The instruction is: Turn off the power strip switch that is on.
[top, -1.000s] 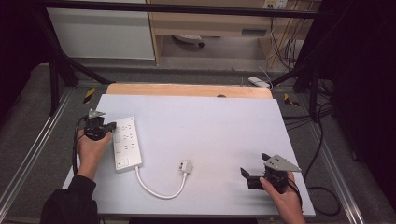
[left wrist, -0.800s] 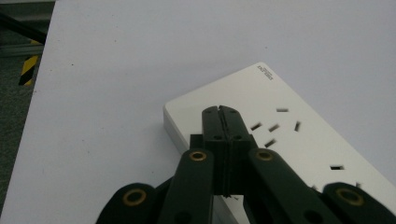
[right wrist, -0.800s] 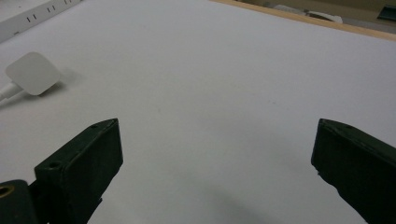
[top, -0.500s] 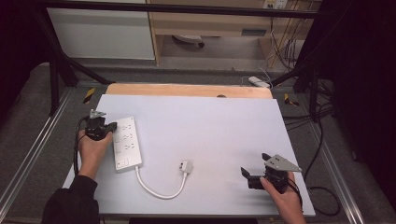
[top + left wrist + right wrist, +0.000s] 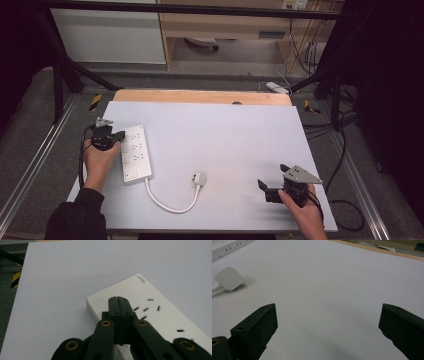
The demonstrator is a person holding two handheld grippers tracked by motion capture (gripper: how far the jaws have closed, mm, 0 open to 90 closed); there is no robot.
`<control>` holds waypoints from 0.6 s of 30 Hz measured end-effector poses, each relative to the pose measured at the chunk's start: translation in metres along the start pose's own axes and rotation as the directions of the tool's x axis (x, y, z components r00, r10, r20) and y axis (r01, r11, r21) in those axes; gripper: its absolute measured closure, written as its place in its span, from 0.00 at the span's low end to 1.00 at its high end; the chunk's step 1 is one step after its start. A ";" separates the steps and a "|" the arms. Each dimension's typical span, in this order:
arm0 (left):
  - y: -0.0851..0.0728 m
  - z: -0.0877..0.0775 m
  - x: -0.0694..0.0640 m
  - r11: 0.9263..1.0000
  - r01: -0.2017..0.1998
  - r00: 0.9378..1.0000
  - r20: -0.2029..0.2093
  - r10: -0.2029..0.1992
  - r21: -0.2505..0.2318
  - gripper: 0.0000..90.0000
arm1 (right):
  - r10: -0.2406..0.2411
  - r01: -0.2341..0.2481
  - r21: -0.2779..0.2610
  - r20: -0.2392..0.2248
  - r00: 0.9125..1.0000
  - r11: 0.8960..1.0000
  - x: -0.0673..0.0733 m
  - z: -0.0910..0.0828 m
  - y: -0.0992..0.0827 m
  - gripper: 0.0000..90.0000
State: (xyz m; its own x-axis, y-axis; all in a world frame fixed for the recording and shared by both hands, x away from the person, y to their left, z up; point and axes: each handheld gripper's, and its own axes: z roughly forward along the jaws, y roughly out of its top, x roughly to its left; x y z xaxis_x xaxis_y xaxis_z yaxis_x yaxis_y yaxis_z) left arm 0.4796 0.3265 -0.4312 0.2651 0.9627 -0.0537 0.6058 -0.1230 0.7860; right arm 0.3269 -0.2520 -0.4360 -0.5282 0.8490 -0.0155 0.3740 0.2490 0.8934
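A person works at a white-topped bench (image 5: 220, 135) with a two-jaw gripper in each hand. Near the bench's left edge, the left hand (image 5: 97, 162) holds the left gripper (image 5: 119, 136), its black jaws pressed flat together with nothing between them. In the left gripper view the closed tips (image 5: 118, 300) sit over the end of a white power strip (image 5: 150, 315), at or just above its top face (whether they touch it cannot be told), beside a cluster of socket slots.

The power strip (image 5: 135, 152) lies flat along the left side of the bench, its long axis running roughly from the front edge toward the far edge. A white cord (image 5: 167, 202) leaves its near end, curves toward the front edge and ends in a white plug (image 5: 198, 178) lying near the middle of the bench's front half.

At the front right corner, the right hand (image 5: 305, 217) holds the right gripper (image 5: 267, 191), which carries a grey three-cornered plate on top. Its jaws stand wide apart over bare surface, empty, well apart from the plug (image 5: 228, 278), which shows at the upper left of the right gripper view. A strip of bare wood (image 5: 200, 96) runs along the bench's far edge.
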 end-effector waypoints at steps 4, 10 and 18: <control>0.000 0.000 0.000 1.000 -0.002 1.000 0.002 0.002 -0.002 1.00 | 0.002 -0.002 0.002 -0.001 1.000 1.000 0.000 0.000 0.000 0.03; -0.001 0.000 0.001 1.000 -0.002 1.000 0.007 0.002 -0.006 1.00 | 0.002 -0.002 0.005 -0.002 1.000 1.000 0.000 0.000 0.000 0.03; -0.001 0.000 0.002 1.000 0.001 1.000 0.011 -0.001 -0.011 1.00 | 0.000 0.000 0.006 -0.002 1.000 1.000 0.000 0.000 0.000 0.03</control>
State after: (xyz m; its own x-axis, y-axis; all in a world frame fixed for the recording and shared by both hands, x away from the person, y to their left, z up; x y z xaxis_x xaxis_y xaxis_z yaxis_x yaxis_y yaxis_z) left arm 0.4795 0.3285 -0.4324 0.2726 0.9601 -0.0616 0.5982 -0.1190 0.7925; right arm 0.3269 -0.2517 -0.4364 -0.5293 0.8483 -0.0145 0.3784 0.2513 0.8909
